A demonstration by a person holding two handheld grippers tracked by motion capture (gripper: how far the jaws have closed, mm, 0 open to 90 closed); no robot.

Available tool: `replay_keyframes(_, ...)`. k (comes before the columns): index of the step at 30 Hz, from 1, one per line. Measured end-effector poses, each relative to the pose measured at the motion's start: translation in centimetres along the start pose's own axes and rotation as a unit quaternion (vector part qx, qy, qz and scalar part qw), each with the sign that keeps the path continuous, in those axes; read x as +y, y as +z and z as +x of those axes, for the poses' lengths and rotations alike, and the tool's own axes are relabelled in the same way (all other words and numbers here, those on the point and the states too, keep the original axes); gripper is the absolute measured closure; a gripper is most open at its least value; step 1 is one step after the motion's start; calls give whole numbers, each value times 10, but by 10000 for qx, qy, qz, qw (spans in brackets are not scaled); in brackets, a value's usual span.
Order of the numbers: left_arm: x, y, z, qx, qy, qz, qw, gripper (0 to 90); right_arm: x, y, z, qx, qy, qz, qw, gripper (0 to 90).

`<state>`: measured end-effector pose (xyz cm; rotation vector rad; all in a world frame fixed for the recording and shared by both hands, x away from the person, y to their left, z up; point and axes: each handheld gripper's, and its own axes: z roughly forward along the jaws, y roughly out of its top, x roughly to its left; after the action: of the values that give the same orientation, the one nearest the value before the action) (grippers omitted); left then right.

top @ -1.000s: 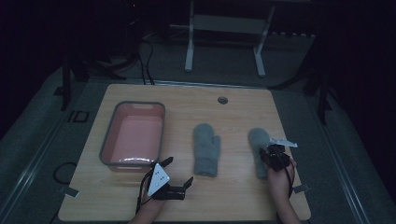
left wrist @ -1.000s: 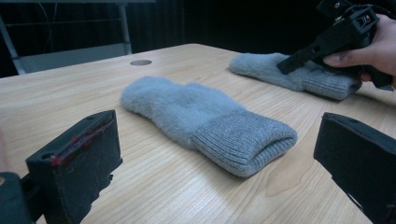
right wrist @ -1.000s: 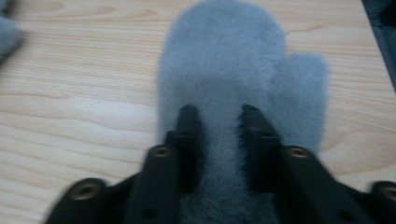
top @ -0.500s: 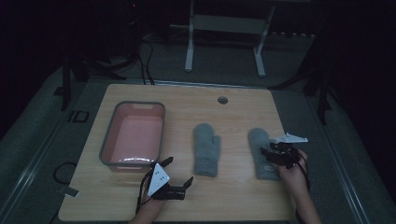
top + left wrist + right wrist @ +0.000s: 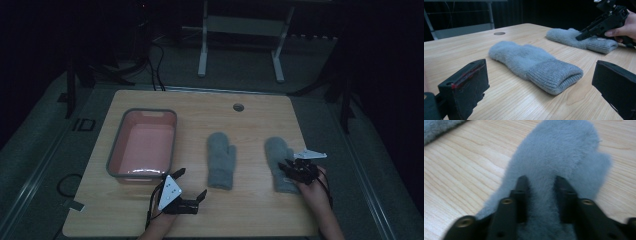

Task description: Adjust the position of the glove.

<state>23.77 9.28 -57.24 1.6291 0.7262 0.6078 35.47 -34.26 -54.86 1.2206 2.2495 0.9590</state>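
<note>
Wooden surface [image 5: 250, 210], pale grain, with a small round hole [image 5: 238, 107] near its far edge.

Right mitten [image 5: 278, 157], grey and fluffy, lies flat at the right of the surface, cuff toward the person. Right claw [image 5: 290, 169] is down on it near the cuff end; the jaws have just been closing and stand narrow, a ridge of the mitten's pile pinched between the fingertips [image 5: 522, 182], which press into the fleece on both sides. The person's right hand [image 5: 312, 182] holds the claw from behind.

Left mitten [image 5: 221, 159], same grey, ribbed cuff toward the person, lies flat at the middle of the surface, well apart from its pair and untouched.

Left claw [image 5: 192, 182], jaws spread wide with nothing between them, sits low at the near edge, pointing toward the left mitten.

Tub [image 5: 116, 150], grey rim, pink inside, stands left of the mittens, just beyond the left claw.
</note>
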Motion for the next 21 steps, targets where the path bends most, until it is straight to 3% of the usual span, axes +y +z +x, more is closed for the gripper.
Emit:
replay_keyframes(4,0,0,0,1,-3,0,10000,10,3,0,7,-268,269,4,9993,795)
replay_keyframes(10,0,0,0,0,-3,2,10000,10,12,-9,16,-558,673,-180,9960,832)
replay_keyframes(21,0,0,0,4,-12,0,10000,10,47,-34,43,-782,764,-532,9926,834)
